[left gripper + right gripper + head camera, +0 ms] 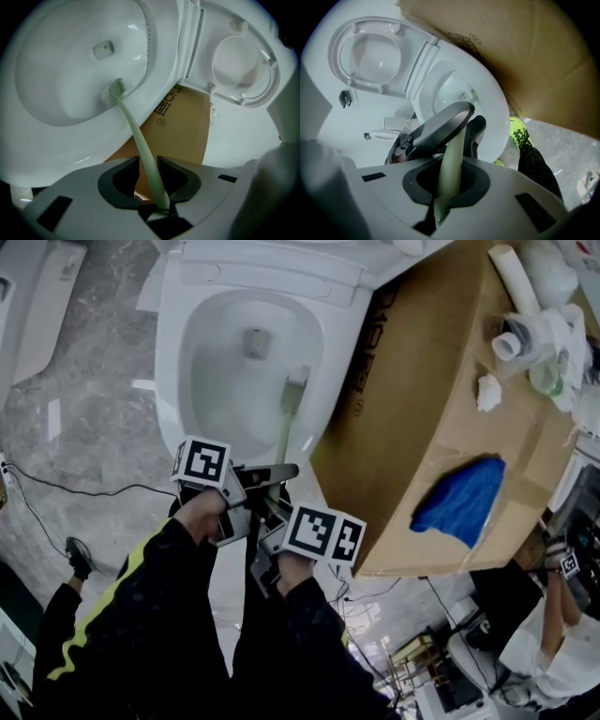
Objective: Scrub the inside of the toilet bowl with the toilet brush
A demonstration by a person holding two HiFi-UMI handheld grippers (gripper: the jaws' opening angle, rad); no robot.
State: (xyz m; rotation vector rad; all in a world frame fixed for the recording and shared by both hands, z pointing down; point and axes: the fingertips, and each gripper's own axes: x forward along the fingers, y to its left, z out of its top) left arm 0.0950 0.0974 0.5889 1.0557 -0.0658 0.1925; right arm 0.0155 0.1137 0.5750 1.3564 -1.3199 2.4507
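Brush [136, 136] handle runs through both hand-held grippers, one behind the other. The left hand-held gripper [149, 176] is clamped on the pale green shaft, and the right hand-held gripper [447, 180] is closed on the same shaft nearer its end, with the left one right in front of it in the right gripper view. The bristle head lies inside the bowl [173, 352], pressed against the right inner wall just under the rim, beside the drain opening but apart from it. The rest of the basin to the left of the head is open white porcelain. The lid [239, 70] stands raised behind the bowl. A cardboard box [422, 409] crowds the bowl's right side; its edge overlaps the rim in the head view, so there is little room there. A blue cloth [461, 502] lies on the box top near its front edge. To the left of the bowl is bare marble floor [84, 418], crossed by a thin black cable [66, 488]
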